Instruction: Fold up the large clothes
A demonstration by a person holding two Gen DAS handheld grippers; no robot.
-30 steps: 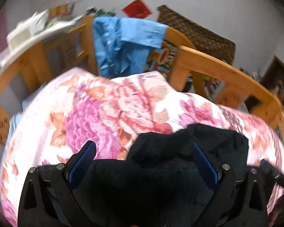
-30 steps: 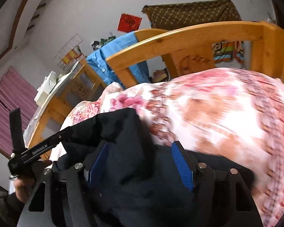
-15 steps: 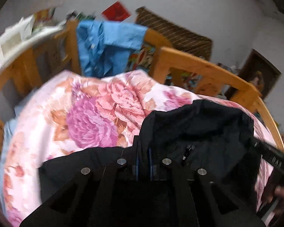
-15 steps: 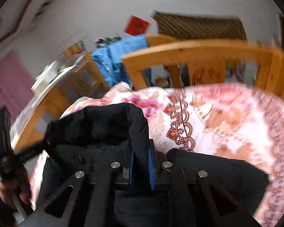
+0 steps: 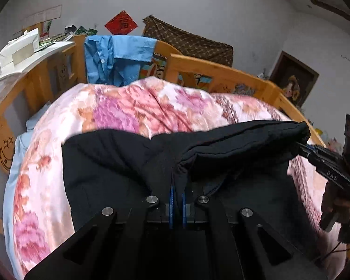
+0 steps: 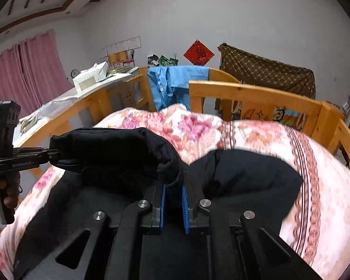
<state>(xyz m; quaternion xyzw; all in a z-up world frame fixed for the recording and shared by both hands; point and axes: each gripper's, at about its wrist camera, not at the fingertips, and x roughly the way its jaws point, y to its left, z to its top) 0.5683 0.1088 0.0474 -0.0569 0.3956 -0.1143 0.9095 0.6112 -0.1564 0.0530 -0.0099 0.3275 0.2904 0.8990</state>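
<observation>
A large black garment [image 5: 119,163] lies on a floral quilt [image 5: 119,112] on a wooden bed. My left gripper [image 5: 177,186] is shut on a fold of its upper edge. In the right wrist view, my right gripper [image 6: 173,184] is shut on another part of the same black garment [image 6: 245,175]. The edge hangs raised between the two grippers as a thick roll. The right gripper [image 5: 302,145] shows at the right of the left wrist view, pinching the roll's end. The left gripper [image 6: 54,154] shows at the left of the right wrist view, held by a hand [image 6: 7,186].
Wooden bed rails [image 6: 252,93] ring the quilt [image 6: 315,186]. A blue shirt [image 5: 114,58] hangs over the far rail. A white box [image 6: 91,77] sits on a side shelf at the left. Brown patterned cloth [image 6: 266,74] hangs on the wall, pink curtains [image 6: 23,74] at far left.
Both grippers went from open around the black fabric to shut on it. They then rose and drew back, lifting the garment's edge off the quilt.
</observation>
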